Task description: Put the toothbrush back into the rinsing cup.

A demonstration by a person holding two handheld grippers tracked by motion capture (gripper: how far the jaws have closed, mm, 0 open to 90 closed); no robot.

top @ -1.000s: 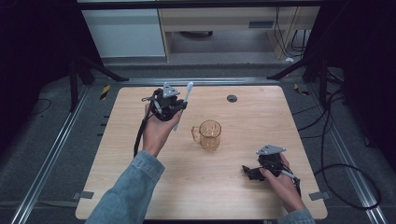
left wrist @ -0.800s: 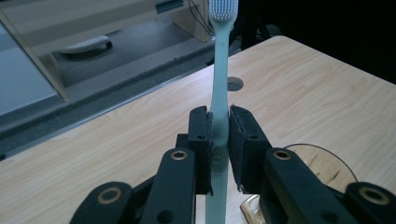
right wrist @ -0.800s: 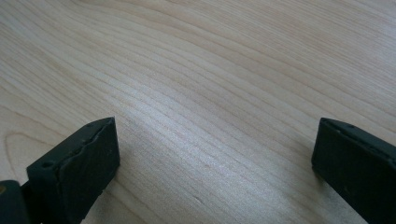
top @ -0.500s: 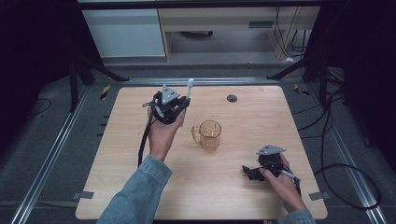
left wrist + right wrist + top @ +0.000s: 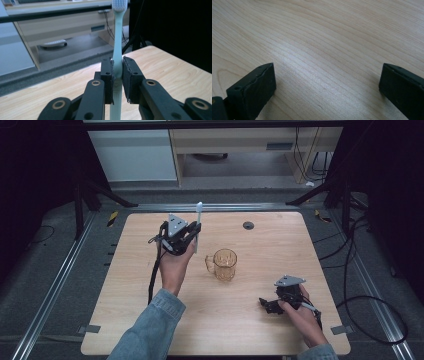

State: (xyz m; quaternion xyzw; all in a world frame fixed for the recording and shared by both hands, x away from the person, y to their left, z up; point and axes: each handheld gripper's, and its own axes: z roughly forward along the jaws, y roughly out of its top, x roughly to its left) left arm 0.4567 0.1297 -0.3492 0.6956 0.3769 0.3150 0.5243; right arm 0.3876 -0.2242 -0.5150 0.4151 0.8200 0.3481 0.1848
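The left claw (image 5: 192, 234) grips a pale toothbrush (image 5: 117, 47) by its handle, bristle head upright above its 2 jaws, raised over the surface (image 5: 260, 330). An amber mug (image 5: 224, 264) stands just right of that claw. The right claw (image 5: 325, 82) rests low on the surface, jaws wide apart, holding nothing.

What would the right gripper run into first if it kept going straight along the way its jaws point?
Most likely the bare wooden table. The right gripper has its jaws wide apart, angled down at the tabletop, with nothing between or ahead of them. In the high view the amber mug sits well off toward the table's middle.
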